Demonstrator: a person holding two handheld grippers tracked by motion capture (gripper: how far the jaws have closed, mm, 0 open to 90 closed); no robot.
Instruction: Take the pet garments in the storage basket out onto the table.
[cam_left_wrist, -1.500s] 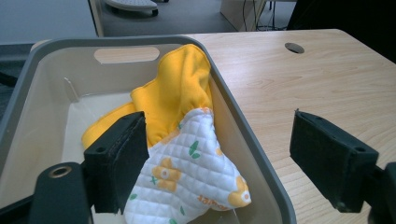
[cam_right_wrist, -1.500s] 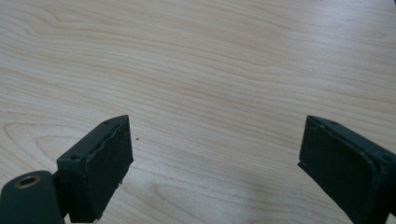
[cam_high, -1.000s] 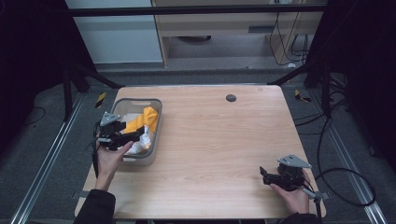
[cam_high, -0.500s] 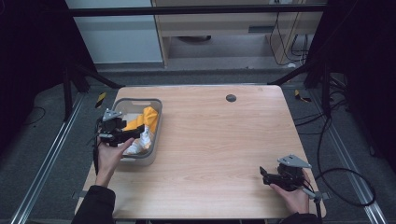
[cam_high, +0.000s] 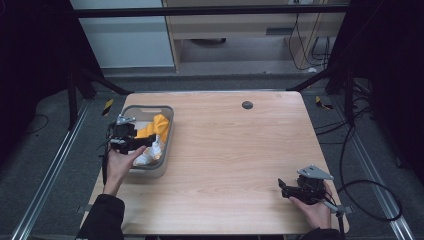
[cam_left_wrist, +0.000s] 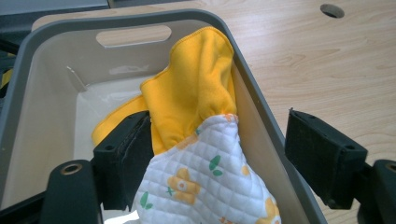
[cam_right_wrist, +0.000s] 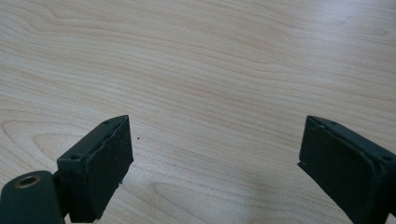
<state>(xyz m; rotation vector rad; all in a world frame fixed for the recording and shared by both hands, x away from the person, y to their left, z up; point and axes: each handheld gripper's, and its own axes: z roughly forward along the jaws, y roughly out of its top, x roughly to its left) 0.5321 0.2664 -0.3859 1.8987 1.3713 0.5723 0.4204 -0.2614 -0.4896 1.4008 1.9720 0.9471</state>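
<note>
While the left gripper (cam_left_wrist: 217, 163) is held over the grey bin (cam_left_wrist: 46, 28) with its jaws spread around the cloth (cam_left_wrist: 196, 135), nothing is yet pinched. If the jaws were closed too far right, the bin wall could be caught. The right gripper (cam_right_wrist: 215, 158) is rested wide open on the table (cam_right_wrist: 210, 56).

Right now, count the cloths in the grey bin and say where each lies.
2. The yellow cloth drapes over the bin wall; the quilted floral cloth lies between the open left gripper jaws. More may lie underneath.
</note>
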